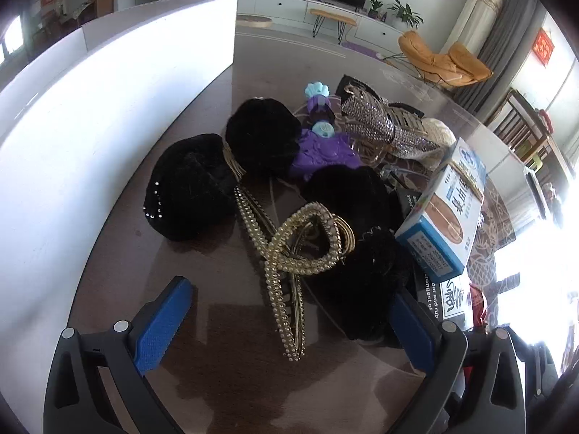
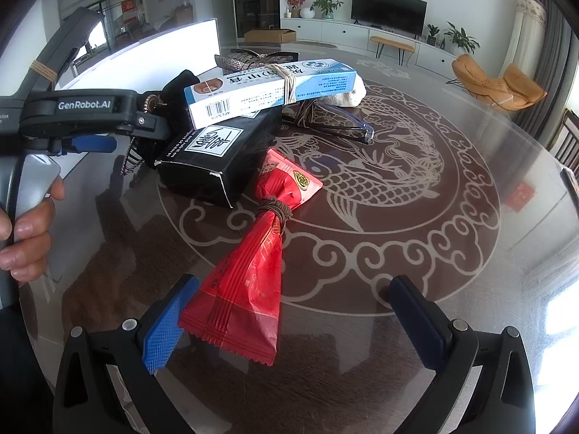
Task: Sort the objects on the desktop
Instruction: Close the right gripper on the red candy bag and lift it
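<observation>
Red packet (image 2: 249,282) touches spread right gripper's (image 2: 289,320) finger.

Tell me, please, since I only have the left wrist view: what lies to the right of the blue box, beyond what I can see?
Observer: A red packet, tied round its middle, lies on the table, reaching toward the right gripper.
Operator: Is that gripper holding it?
Observer: No, it is open; the packet's end lies beside its left finger.
Operator: What carries the blue box?
Observer: It rests on a black box.
Operator: Anything else?
Observer: Glasses lie behind the packet.
</observation>
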The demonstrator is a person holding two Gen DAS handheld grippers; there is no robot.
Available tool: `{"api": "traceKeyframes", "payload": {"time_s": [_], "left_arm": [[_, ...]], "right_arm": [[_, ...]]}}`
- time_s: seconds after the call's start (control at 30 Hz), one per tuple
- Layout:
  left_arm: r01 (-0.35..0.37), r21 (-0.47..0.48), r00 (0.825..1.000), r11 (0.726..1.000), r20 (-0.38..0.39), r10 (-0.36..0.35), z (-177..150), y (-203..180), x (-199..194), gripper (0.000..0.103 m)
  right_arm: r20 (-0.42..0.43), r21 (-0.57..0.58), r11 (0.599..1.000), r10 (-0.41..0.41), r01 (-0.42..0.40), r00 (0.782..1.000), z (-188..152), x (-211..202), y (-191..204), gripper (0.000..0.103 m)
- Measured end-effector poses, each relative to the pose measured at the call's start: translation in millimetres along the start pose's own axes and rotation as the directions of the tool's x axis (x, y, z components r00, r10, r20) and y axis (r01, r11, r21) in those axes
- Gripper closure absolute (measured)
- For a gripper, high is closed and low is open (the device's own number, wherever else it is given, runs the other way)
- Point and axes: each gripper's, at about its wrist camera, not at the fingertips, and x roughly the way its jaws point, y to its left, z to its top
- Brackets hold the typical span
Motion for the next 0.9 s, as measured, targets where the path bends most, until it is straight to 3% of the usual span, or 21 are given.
{"api": "traceKeyframes", "payload": {"time_s": [0.07, 0.2, 0.4, 0.53, 0.57, 0.63, 0.7, 0.9], "left_arm": [[-0.042, 0.054, 0.999, 0.998, 0.037, 0.040, -8, -6, -7, 0.000], [-0.049, 0.065, 0.996, 0.997, 0.077, 0.044, -26, 6, -31, 0.000], [-0.102, 0.169, 0.987, 0.980, 0.136, 0.080, -57, 2, -65, 0.000], [-0.062, 0.138, 0.991, 0.989, 0.127, 0.044, -67, 9, -67, 0.000], [-0.055, 0.138, 0.992, 0.989, 0.118, 0.039, -68, 9, -65, 0.000], [-0.050, 0.146, 0.994, 0.988, 0.106, 0.035, -67, 2, -63, 0.000], [-0.039, 0.152, 0.993, 0.988, 0.113, 0.022, -64, -3, -64, 0.000], [-0.047, 0.129, 0.988, 0.991, 0.153, 0.027, -26, -17, -65, 0.000]], "right_arm": [[0.000, 0.000, 1.000, 0.001, -0.001, 1.000, 0, 0, 0, 0.000], [0.001, 0.001, 1.000, 0.002, -0.002, 1.000, 0, 0, 0, 0.000], [-0.004, -0.004, 1.000, 0.001, -0.001, 1.000, 2, 2, 2, 0.000], [-0.046, -0.017, 0.999, 0.034, -0.035, 0.998, 9, 5, 5, 0.002], [-0.040, -0.019, 0.998, 0.054, -0.054, 0.998, 11, 4, 6, 0.007], [-0.012, -0.045, 0.998, 0.039, -0.040, 0.999, 13, 1, 9, 0.048], [0.006, -0.060, 0.997, 0.042, -0.042, 0.999, 13, -2, 7, 0.076], [0.014, 0.014, 0.999, 0.040, -0.040, 0.999, -15, -22, -25, 0.077]]}}
